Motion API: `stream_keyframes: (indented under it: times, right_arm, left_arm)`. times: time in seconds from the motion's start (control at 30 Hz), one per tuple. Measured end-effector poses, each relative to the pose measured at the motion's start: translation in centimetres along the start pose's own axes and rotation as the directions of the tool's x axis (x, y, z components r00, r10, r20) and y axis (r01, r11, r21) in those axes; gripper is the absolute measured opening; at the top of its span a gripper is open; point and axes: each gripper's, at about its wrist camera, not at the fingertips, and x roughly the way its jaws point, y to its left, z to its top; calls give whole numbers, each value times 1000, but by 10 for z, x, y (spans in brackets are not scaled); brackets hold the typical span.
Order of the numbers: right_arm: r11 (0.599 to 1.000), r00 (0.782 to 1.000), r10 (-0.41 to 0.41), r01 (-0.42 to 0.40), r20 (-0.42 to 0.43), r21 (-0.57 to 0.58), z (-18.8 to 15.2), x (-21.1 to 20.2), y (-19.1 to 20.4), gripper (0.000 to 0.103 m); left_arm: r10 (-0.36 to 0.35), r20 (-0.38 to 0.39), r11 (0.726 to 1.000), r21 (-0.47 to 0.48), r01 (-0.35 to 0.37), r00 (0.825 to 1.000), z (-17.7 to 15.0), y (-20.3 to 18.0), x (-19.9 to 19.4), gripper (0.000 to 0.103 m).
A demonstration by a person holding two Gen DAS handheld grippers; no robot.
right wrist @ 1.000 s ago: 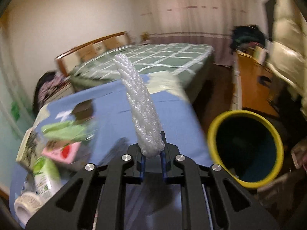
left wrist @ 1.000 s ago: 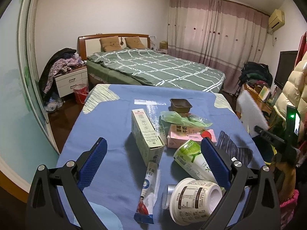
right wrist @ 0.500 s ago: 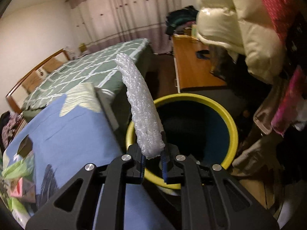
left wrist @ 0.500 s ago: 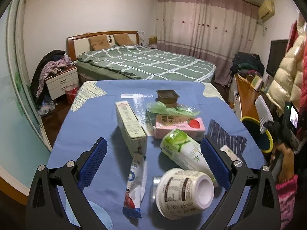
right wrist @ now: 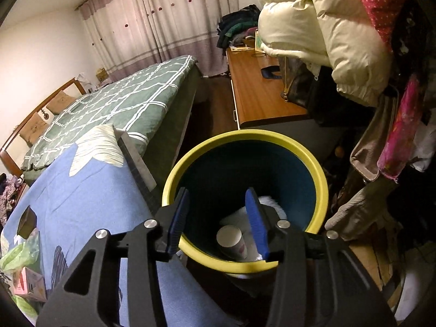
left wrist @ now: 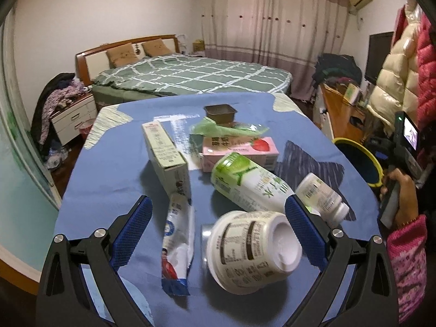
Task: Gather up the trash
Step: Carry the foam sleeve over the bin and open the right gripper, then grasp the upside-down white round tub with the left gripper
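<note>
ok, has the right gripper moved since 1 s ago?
Yes. The right gripper swung off the blue table and now hangs open over the yellow-rimmed bin.

Left gripper (left wrist: 218, 219) jaws wide apart; right gripper (right wrist: 218, 219) parted (both empty).

Printed matter on the table's packaging: pink carton (left wrist: 239, 150) carries brown Chinese characters, too blurred to read, at 12 o'clock of the green-capped bottle (left wrist: 249, 184); small white bottle (left wrist: 321, 200) shows a barcode; overturned bowl (left wrist: 253, 248) bears illegible label panels.
</note>
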Motion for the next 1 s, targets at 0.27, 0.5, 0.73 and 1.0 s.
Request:
stream_keyframes:
  times: [0.27,0.5,0.73,1.0]
  right_arm:
    - [1000,1000,15,-15,-2,2,1,0,-1,44]
    - [1000,1000,25,-25,-4,3,2,0,-1,44]
    - [999,999,35,-35,-7,-2,2,-1,2,45]
    - [999,999,50,-50,-12,1,2,0,-1,45]
  left_arm:
    - [-44,-57,994,95,49,997,-15,-18,10,96]
    - [-31,-81,976,213,48,996,-29,-38,16,96]
    - [11,-89,965,263,13,996,-35,-46,28,96]
    - [32,-68,958,286,-12,997,-35,-47,31,90]
